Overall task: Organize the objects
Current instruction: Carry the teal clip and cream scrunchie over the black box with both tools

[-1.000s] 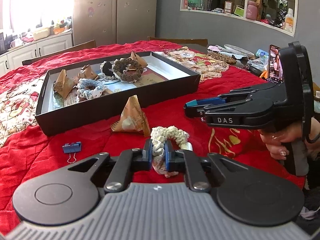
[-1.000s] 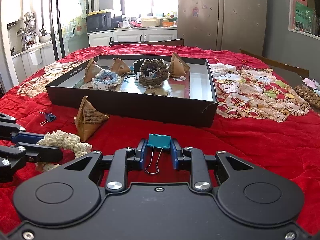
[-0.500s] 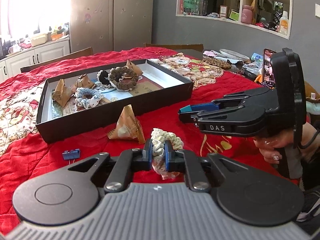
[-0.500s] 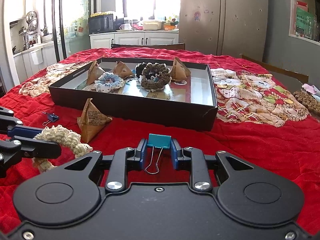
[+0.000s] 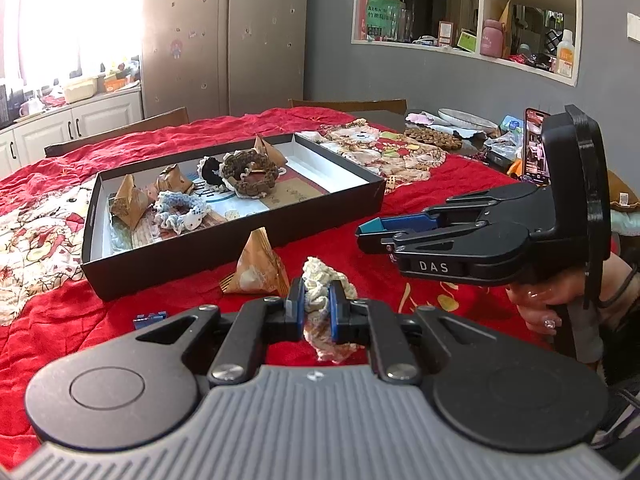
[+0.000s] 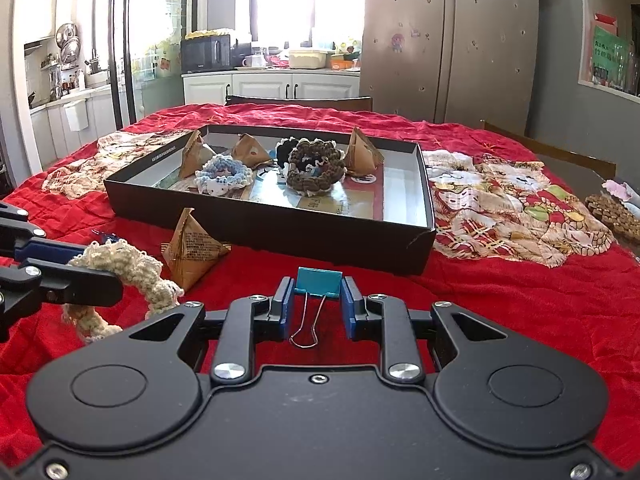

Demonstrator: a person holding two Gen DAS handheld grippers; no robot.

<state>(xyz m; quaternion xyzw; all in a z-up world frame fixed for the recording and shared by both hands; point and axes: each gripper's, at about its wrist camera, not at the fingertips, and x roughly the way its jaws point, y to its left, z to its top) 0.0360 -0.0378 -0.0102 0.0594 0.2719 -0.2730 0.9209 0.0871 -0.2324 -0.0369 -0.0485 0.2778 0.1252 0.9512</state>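
My left gripper (image 5: 316, 304) is shut on a cream crocheted scrunchie (image 5: 320, 292) and holds it above the red cloth; the scrunchie also shows in the right wrist view (image 6: 120, 264). My right gripper (image 6: 318, 300) is shut on a teal binder clip (image 6: 319, 282), held off the table; it shows from the side in the left wrist view (image 5: 372, 234). A black tray (image 6: 280, 232) ahead holds brown (image 6: 316, 164), blue-white (image 6: 224, 174) and black scrunchies and several paper pyramids. One paper pyramid (image 5: 260, 268) lies on the cloth before the tray.
A blue binder clip (image 5: 150, 319) lies on the red cloth at the left. A patterned cloth (image 6: 512, 208) lies right of the tray. A phone (image 5: 536, 148), plates and clutter stand at the far right. Chairs stand behind the table.
Both grippers have risen a little with their loads. The cream scrunchie now hangs clear of the cloth.
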